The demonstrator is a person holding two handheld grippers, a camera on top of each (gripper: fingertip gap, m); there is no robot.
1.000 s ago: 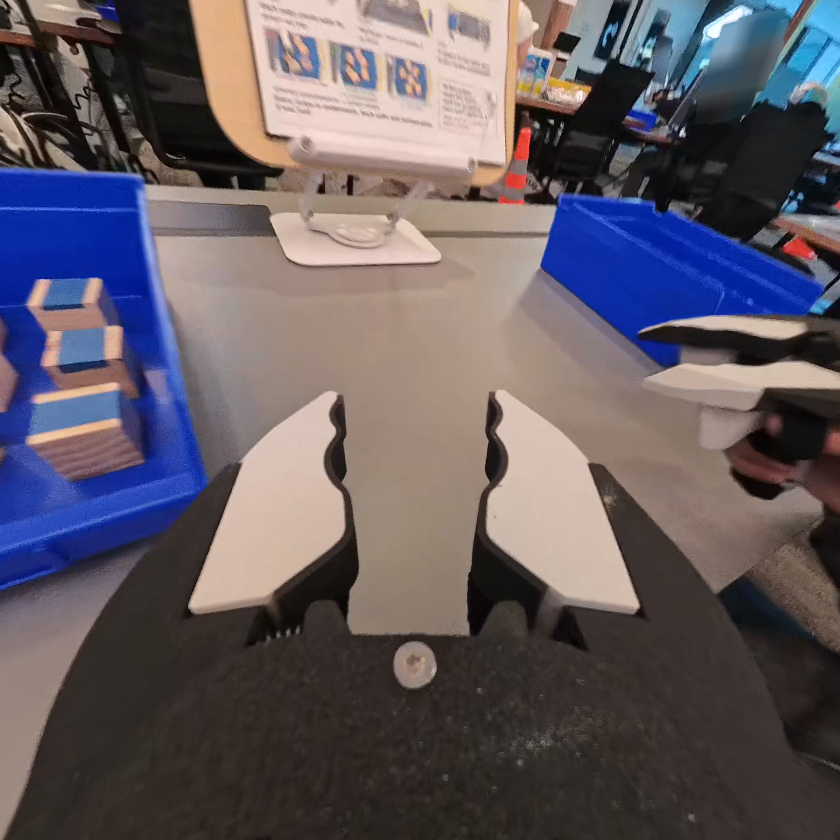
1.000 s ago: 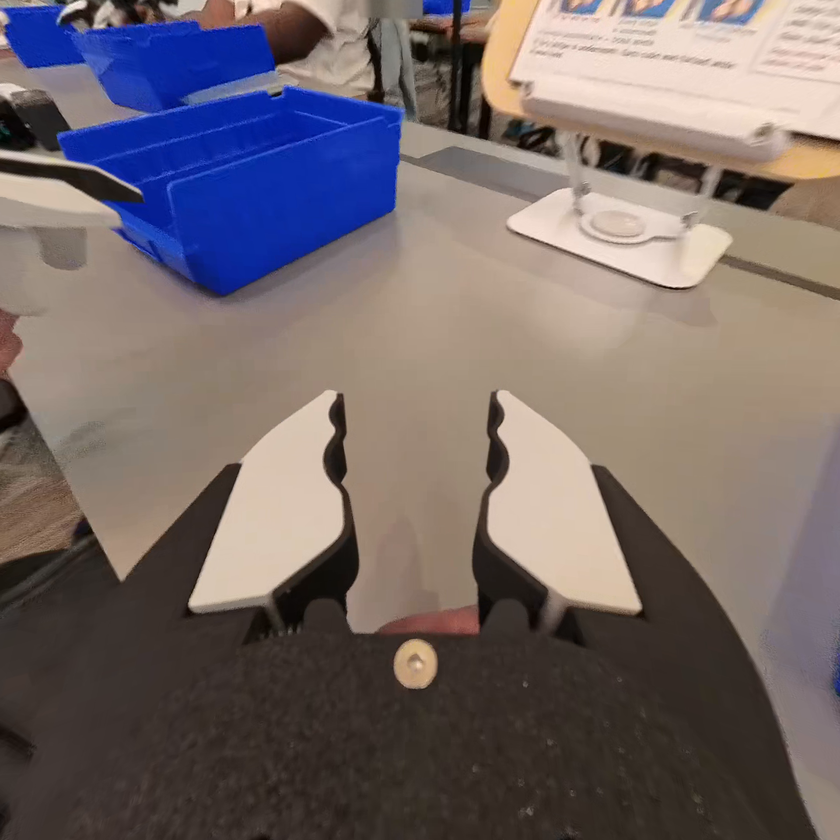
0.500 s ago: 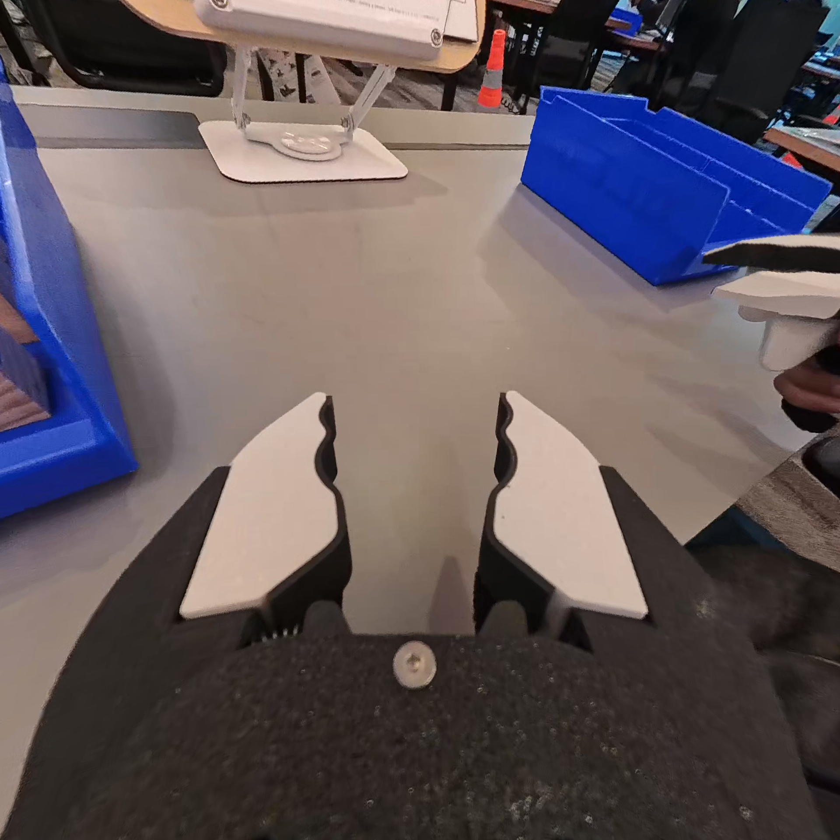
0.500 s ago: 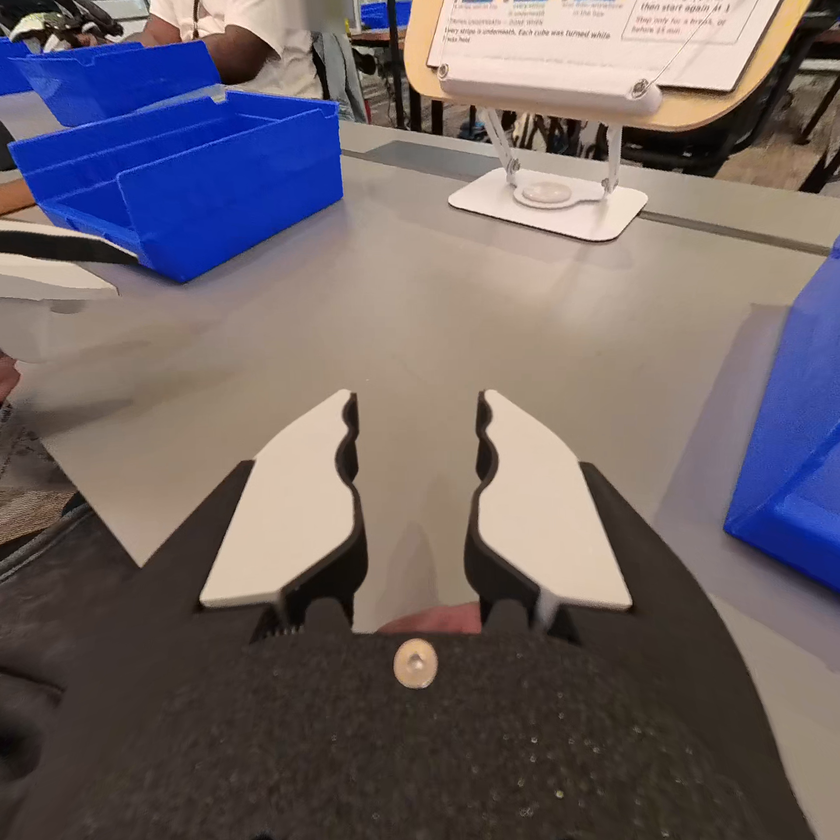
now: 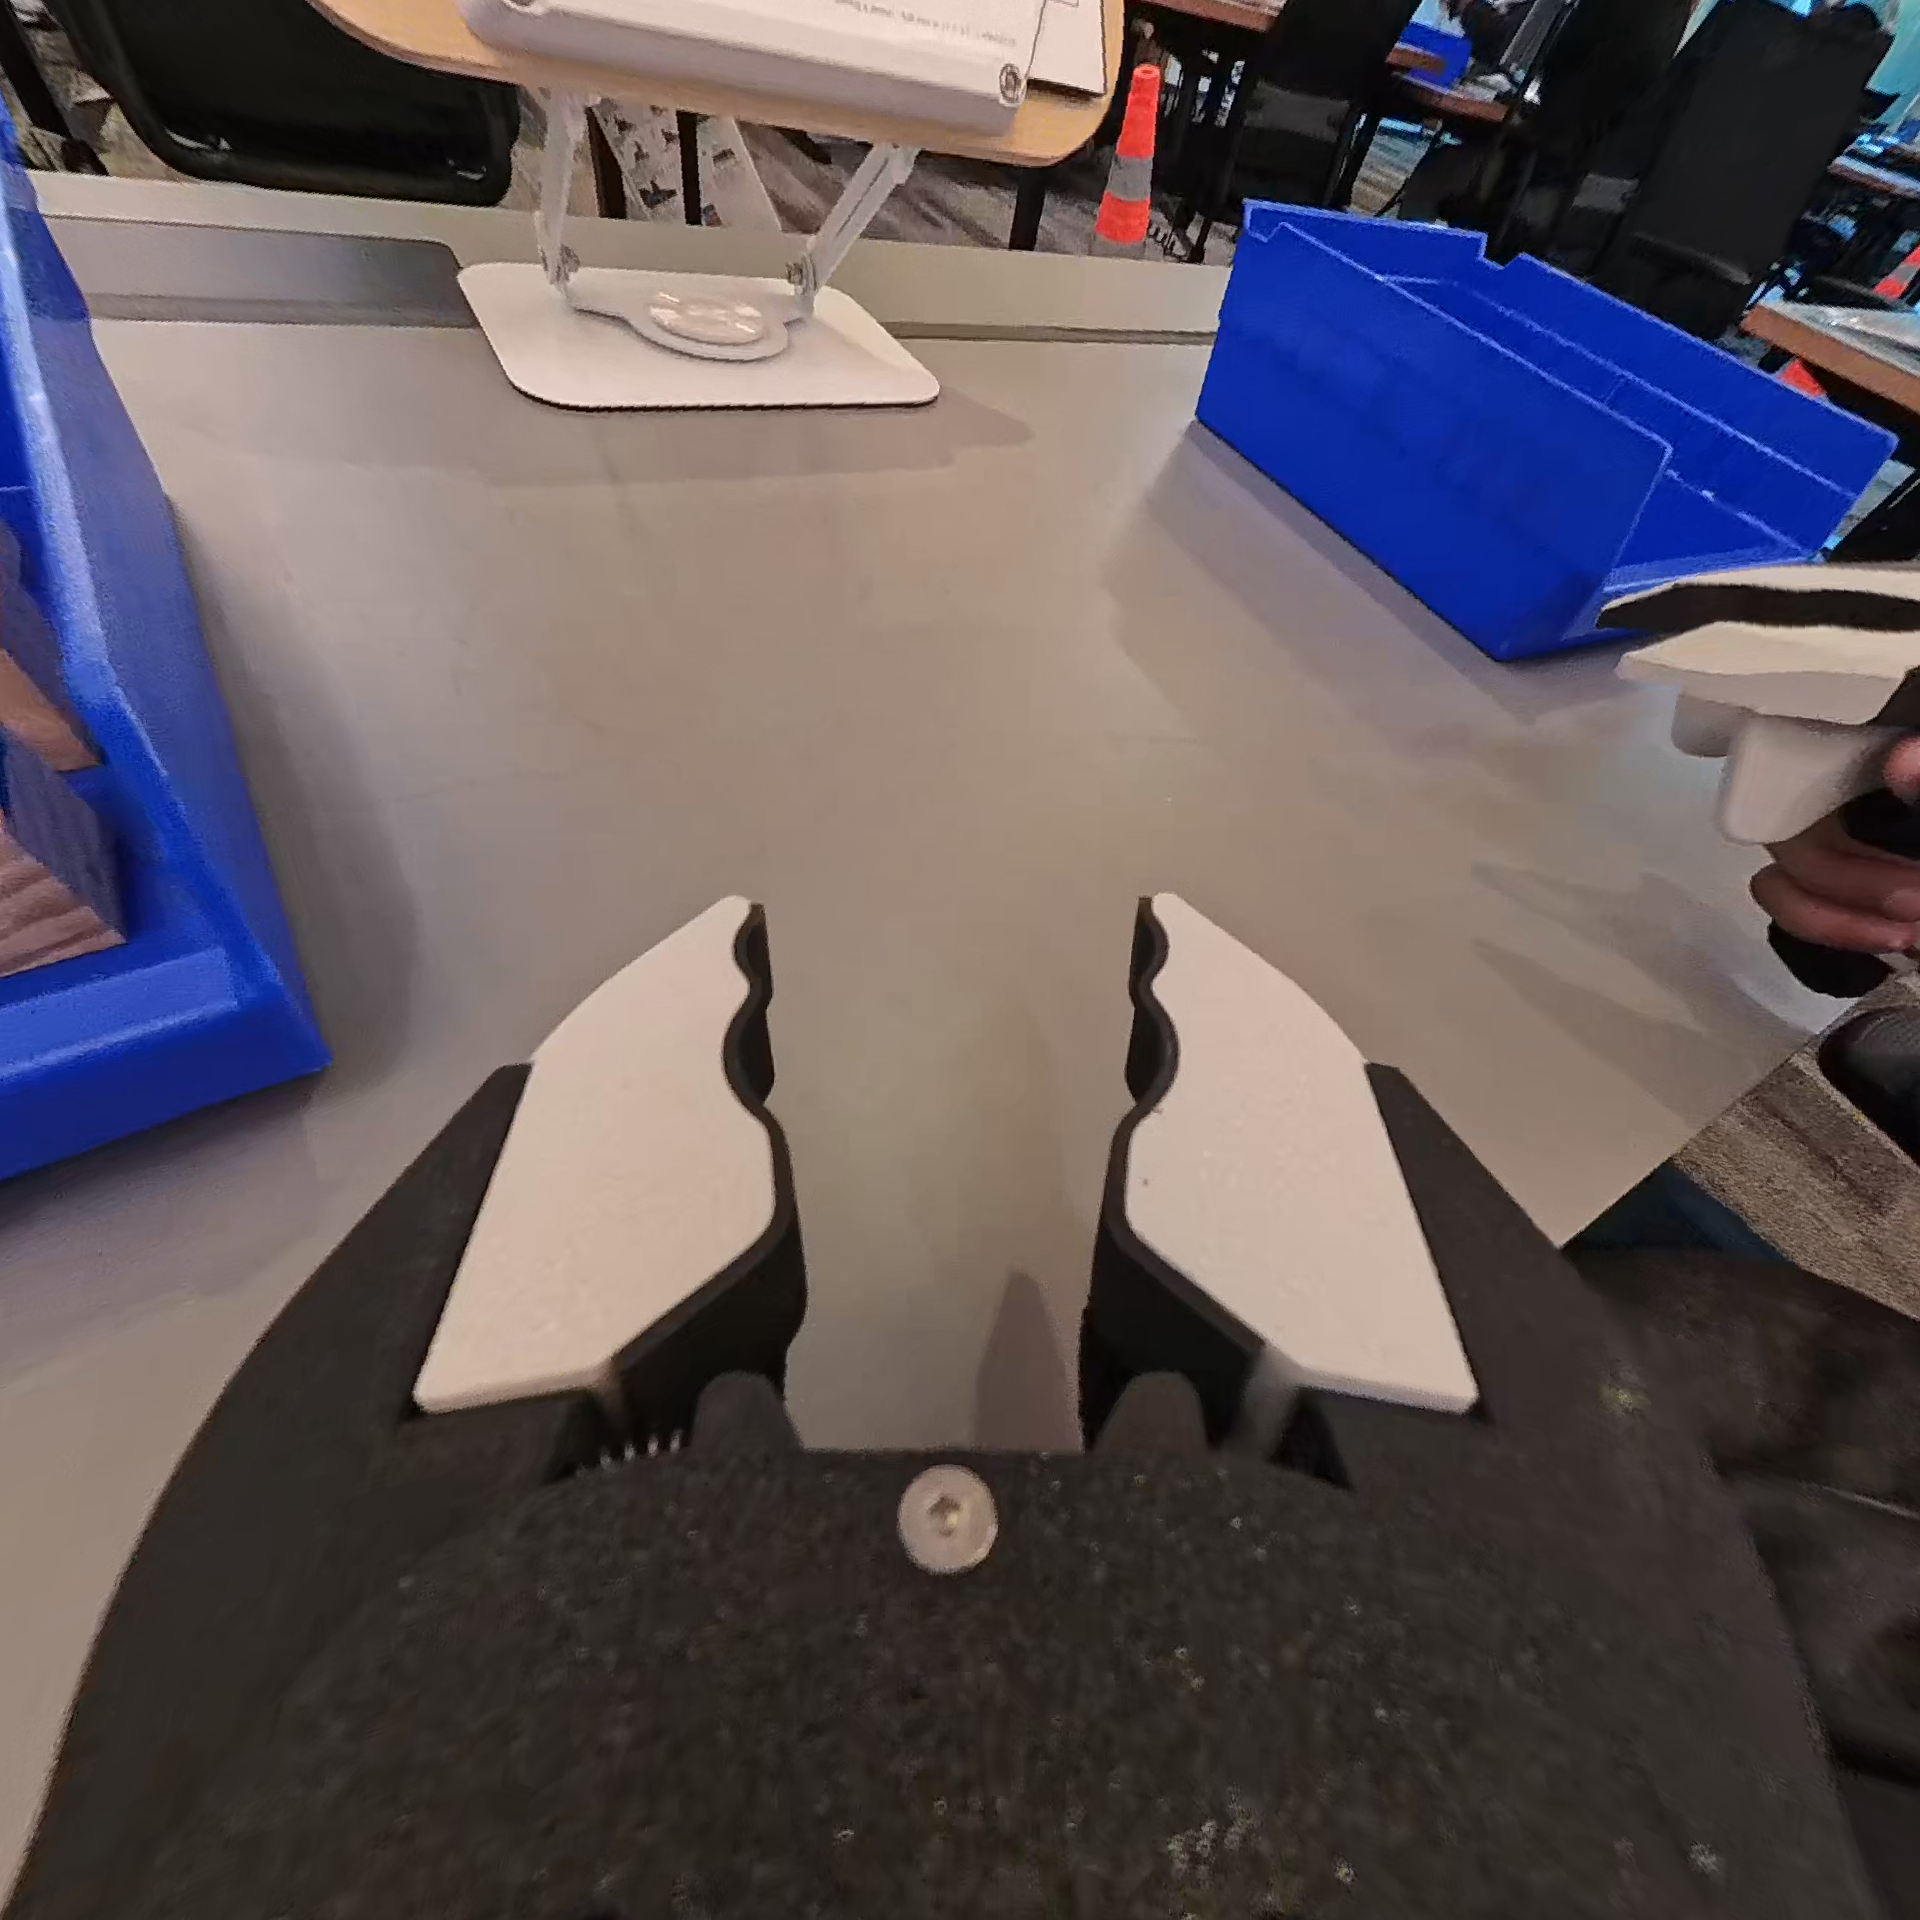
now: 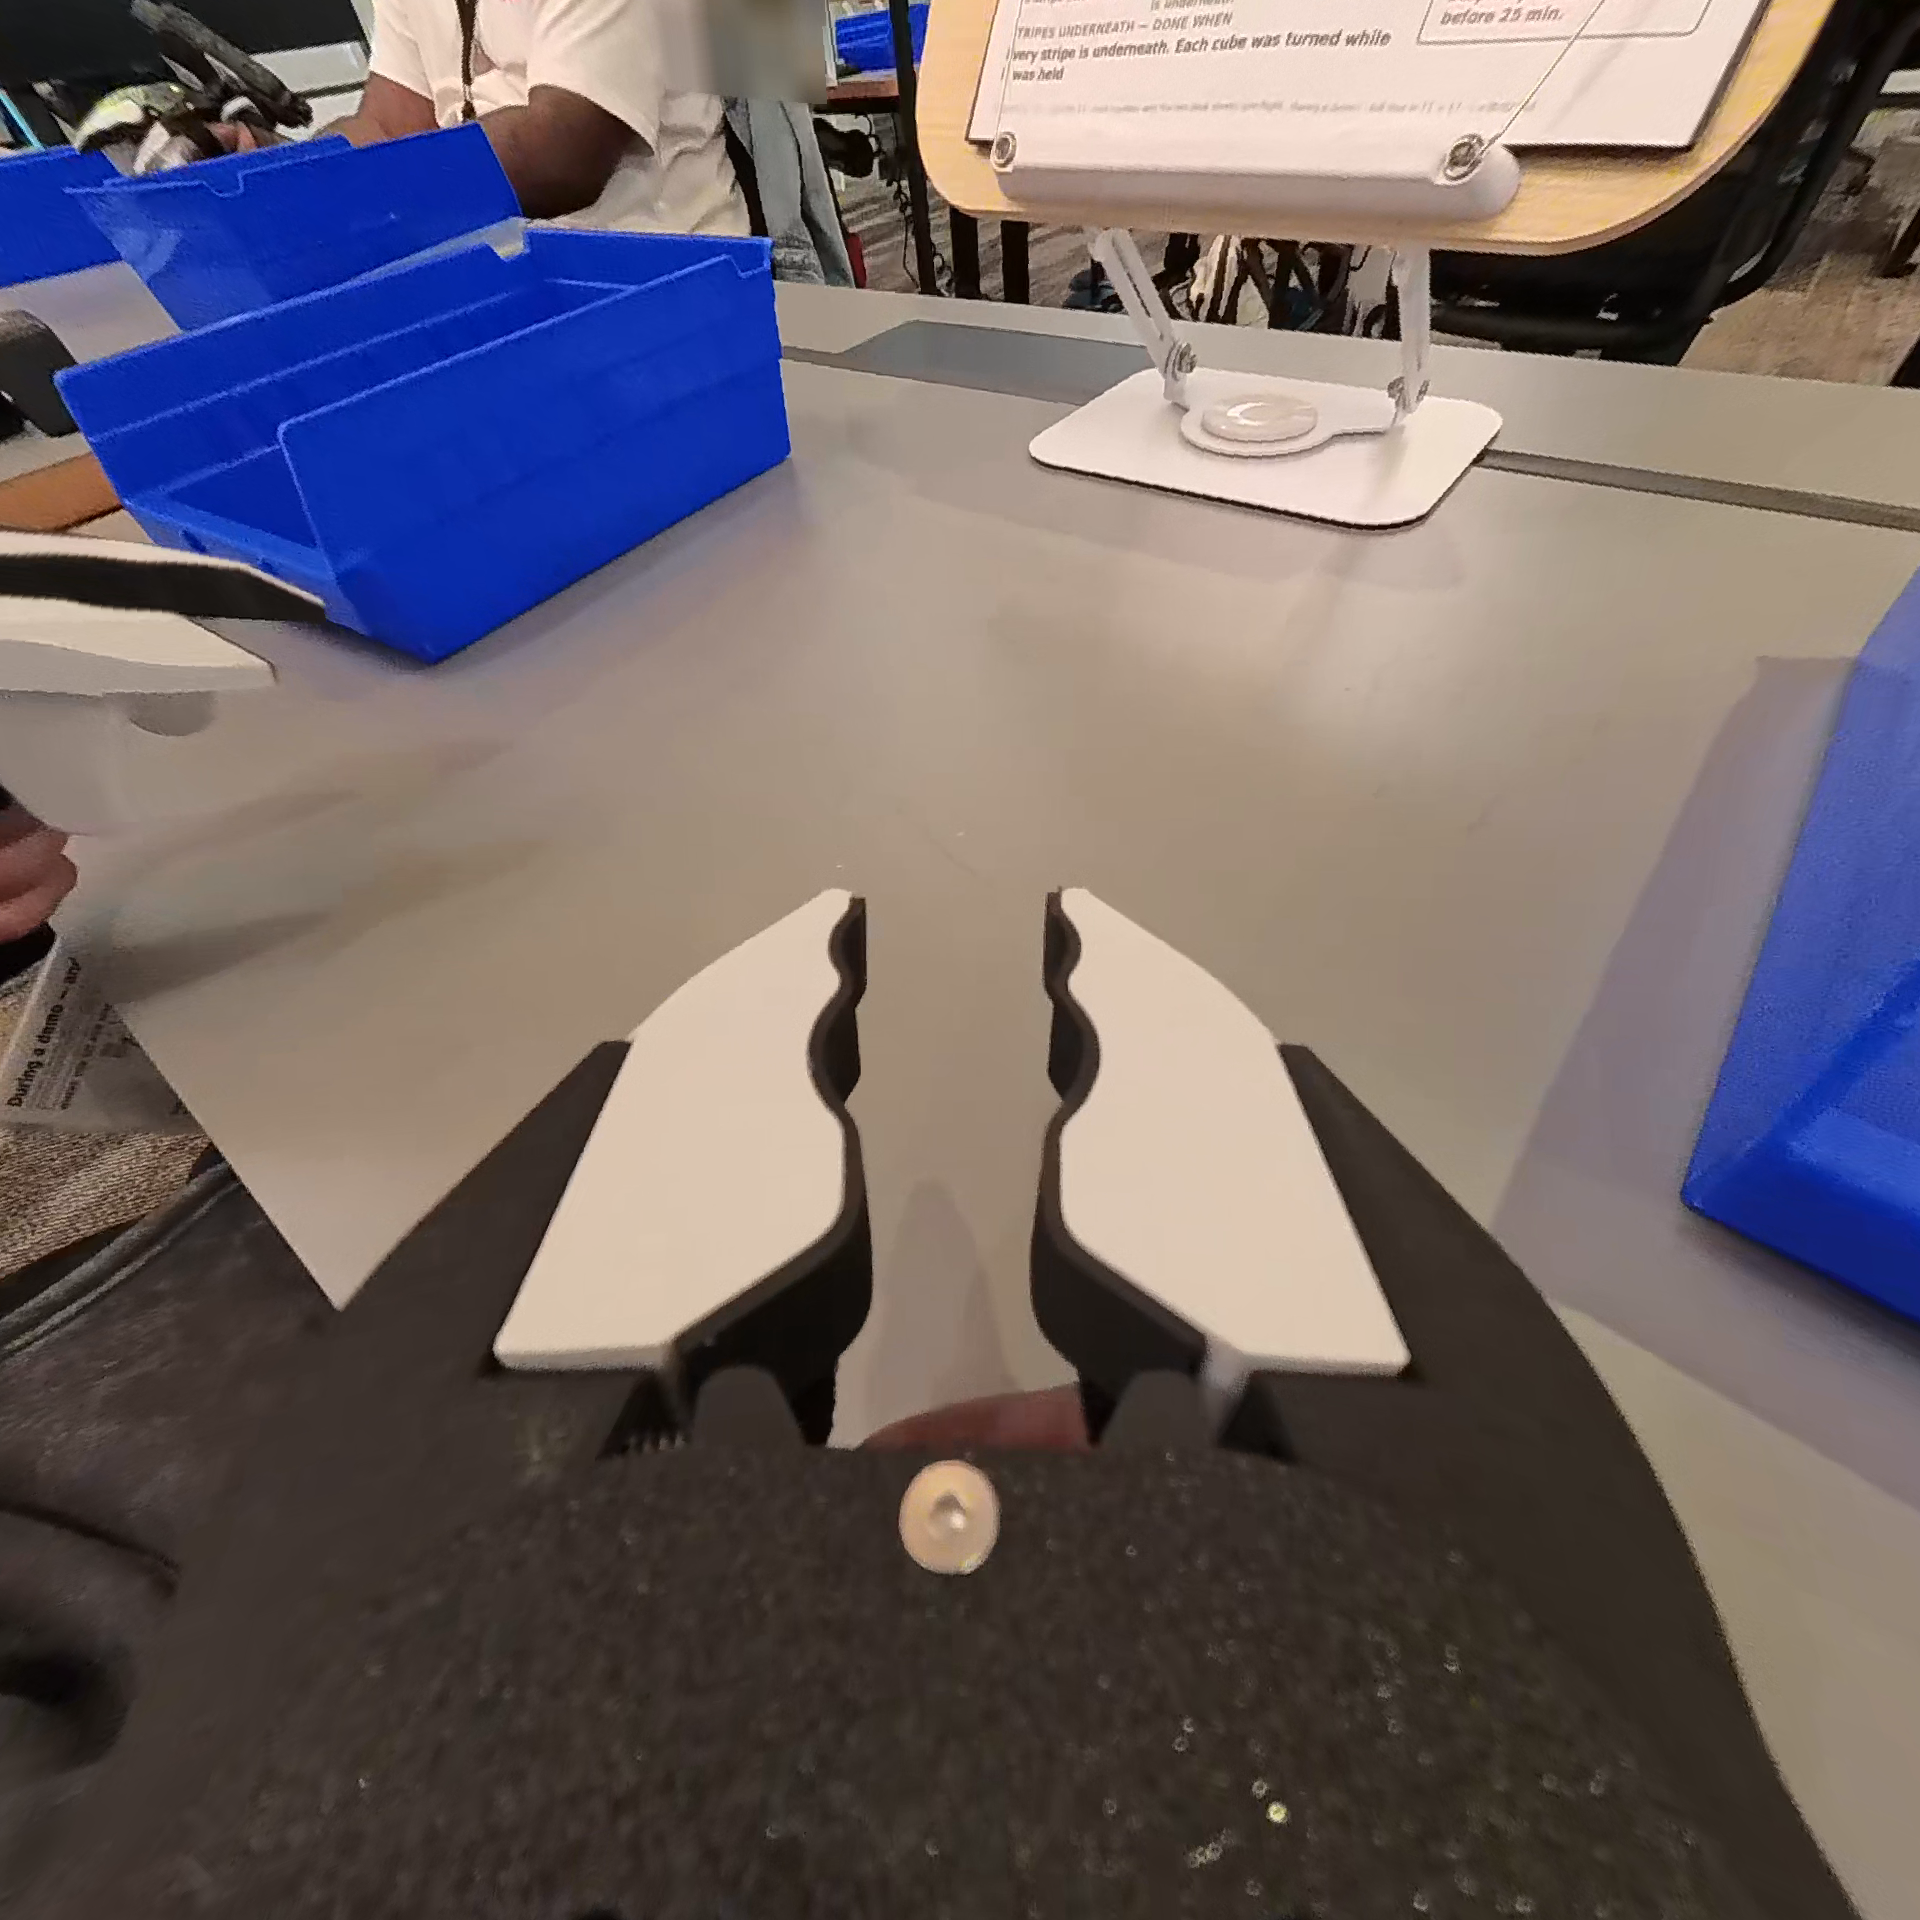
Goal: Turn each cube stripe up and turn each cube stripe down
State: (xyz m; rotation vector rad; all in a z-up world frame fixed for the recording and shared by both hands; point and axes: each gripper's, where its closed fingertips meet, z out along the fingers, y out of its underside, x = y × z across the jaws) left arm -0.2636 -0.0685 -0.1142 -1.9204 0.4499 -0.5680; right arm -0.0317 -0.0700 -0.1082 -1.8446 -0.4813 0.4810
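Zero cubes out yet: left gripper (image 5: 951,914) and right gripper (image 6: 954,904) both gape empty, cube (image 5: 42,831) sits binned

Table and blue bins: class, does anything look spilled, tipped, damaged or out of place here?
Nothing stands out. The grey table is unmarked, both blue bins sit flat, and the white stand is upright.

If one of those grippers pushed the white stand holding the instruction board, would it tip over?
Probably it would slide rather than tip: the white flat-based stand sits on a broad plate on the smooth grey table. A high push is riskier, since the wooden board overhangs on thin legs.
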